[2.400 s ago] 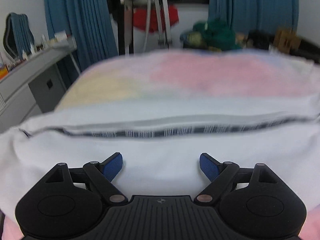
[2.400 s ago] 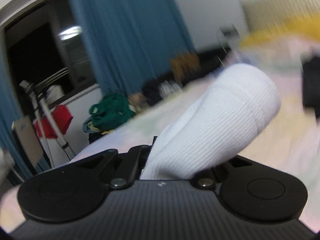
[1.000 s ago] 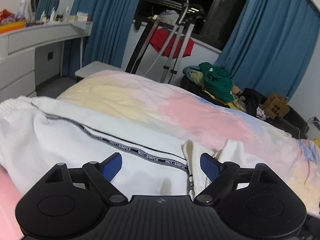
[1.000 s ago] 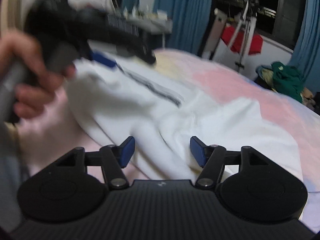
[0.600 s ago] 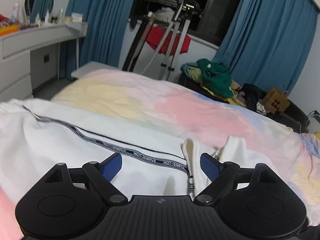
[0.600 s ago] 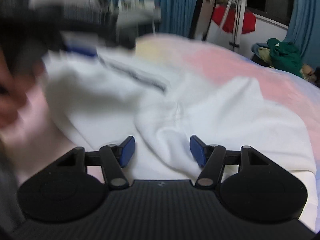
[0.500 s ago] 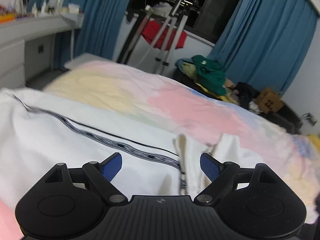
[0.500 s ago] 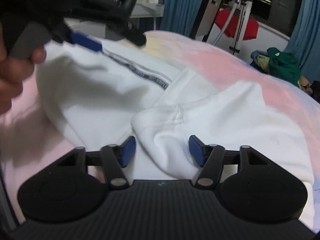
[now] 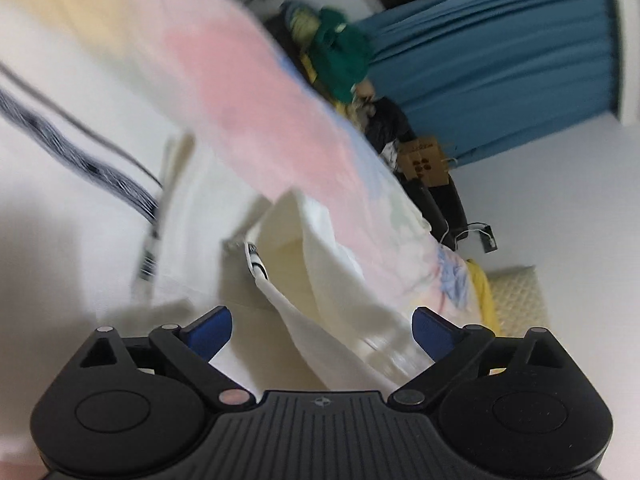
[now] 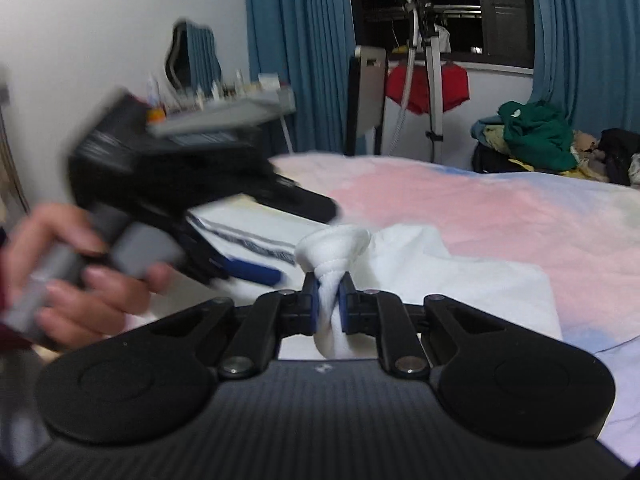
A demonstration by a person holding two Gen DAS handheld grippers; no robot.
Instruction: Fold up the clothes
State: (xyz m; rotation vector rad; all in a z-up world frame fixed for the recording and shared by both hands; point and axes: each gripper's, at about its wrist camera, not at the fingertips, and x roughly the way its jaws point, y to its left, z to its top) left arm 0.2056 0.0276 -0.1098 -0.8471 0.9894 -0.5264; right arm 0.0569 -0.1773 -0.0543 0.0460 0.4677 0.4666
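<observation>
The right gripper (image 10: 329, 303) is closing, its blue pads already pinching a bunched fold of the white garment (image 10: 460, 268), which bulges out just ahead of the fingertips and hangs down behind them. The rest of the garment spreads ahead and to the right of this claw over the pastel bedspread (image 10: 480, 204). To its left, a hand (image 10: 76, 276) holds the left gripper (image 9: 322, 326), blurred here. That claw's jaws are opening and stand wide; a raised white edge of the garment runs up between them, seemingly touching neither pad, though blur makes this uncertain. The garment's printed black stripe (image 9: 80, 164) lies ahead and left of it.
</observation>
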